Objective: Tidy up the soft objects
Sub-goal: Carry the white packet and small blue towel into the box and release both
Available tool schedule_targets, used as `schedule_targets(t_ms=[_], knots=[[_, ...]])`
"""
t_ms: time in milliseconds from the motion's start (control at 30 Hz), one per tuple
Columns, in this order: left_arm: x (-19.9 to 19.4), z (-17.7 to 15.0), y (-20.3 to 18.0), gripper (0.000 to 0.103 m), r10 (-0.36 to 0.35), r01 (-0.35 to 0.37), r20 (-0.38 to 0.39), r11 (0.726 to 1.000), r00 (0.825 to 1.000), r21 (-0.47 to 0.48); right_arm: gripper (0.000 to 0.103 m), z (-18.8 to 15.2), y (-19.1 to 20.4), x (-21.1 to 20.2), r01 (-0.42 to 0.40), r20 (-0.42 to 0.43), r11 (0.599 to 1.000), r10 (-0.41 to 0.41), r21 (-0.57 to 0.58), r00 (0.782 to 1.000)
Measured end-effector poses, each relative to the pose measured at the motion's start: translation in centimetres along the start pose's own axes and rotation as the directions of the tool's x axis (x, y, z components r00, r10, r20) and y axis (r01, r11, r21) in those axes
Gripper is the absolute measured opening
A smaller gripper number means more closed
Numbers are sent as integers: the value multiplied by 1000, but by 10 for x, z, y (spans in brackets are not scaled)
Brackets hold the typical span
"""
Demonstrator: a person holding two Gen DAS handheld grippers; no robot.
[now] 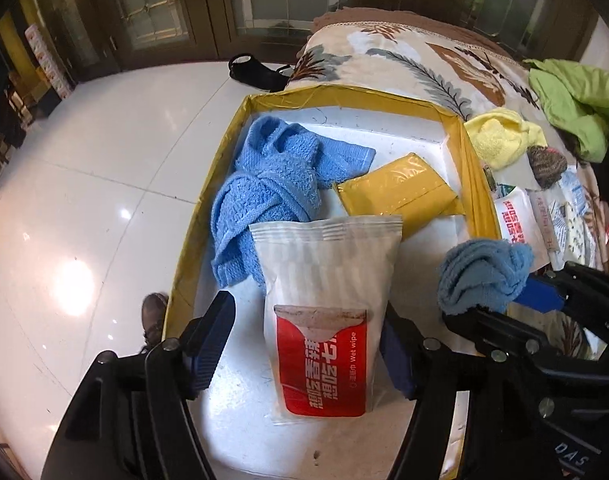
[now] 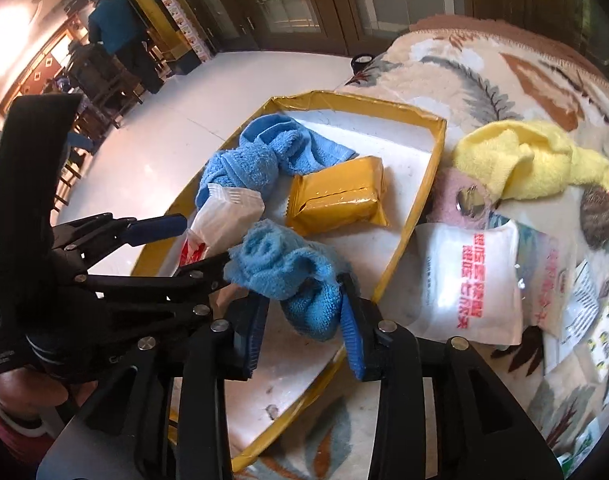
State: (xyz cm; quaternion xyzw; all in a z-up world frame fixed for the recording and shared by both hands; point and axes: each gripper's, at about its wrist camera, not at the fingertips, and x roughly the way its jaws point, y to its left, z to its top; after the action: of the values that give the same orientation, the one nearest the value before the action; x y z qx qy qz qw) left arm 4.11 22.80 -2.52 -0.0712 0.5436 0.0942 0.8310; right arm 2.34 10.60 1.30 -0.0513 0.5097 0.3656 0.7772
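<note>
Both hand-held grippers are over the near end of the yellow-walled tray [image 1: 470,168], which already holds a blue towel [image 1: 264,184] and a yellow pack [image 1: 400,190]. The left hand-held gripper [image 1: 304,348] stands wide open, its pads clear of the wipe pack [image 1: 324,312] on both sides; the pack lies on the tray floor directly between the fingers, its long axis running away from the gripper toward the towel, so it appears released. The right hand-held gripper [image 2: 302,318] has its jaws parted a little, with the small blue cloth [image 2: 292,276] between them; the right pad touches the cloth, the left pad appears clear, so the grip looks loosened and the cloth hangs just above the tray's near corner. Remaining items, a yellow cloth [image 2: 532,158] and a second wipe pack [image 2: 472,280], lie on the patterned blanket [image 2: 484,68] outside the tray, on the right gripper's side and nearer to it.
</note>
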Motion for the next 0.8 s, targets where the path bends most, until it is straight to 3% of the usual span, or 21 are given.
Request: schedule_targets(t_ms=[133, 200, 400, 600, 800], knots=[[-17, 4, 6, 69, 12, -10, 35, 999, 999, -31, 40, 1, 2, -4, -5, 3, 1000, 5, -22, 1000], [-32, 7, 10, 70, 2, 0, 67, 999, 998, -40, 47, 1, 5, -10, -21, 25, 999, 22, -34, 999], [-53, 7, 4, 70, -12, 14, 98, 1000, 995, -21, 48, -2, -10, -45, -70, 99, 997, 66, 32, 993], [-60, 2, -30, 70, -100, 98, 100, 995, 990, 23, 49, -32, -67, -115, -81, 229, 983, 41, 168, 973], [-57, -3, -76, 70, -134, 125, 86, 987, 987, 102, 53, -81, -131, -154, -65, 266, 937, -31, 344, 964]])
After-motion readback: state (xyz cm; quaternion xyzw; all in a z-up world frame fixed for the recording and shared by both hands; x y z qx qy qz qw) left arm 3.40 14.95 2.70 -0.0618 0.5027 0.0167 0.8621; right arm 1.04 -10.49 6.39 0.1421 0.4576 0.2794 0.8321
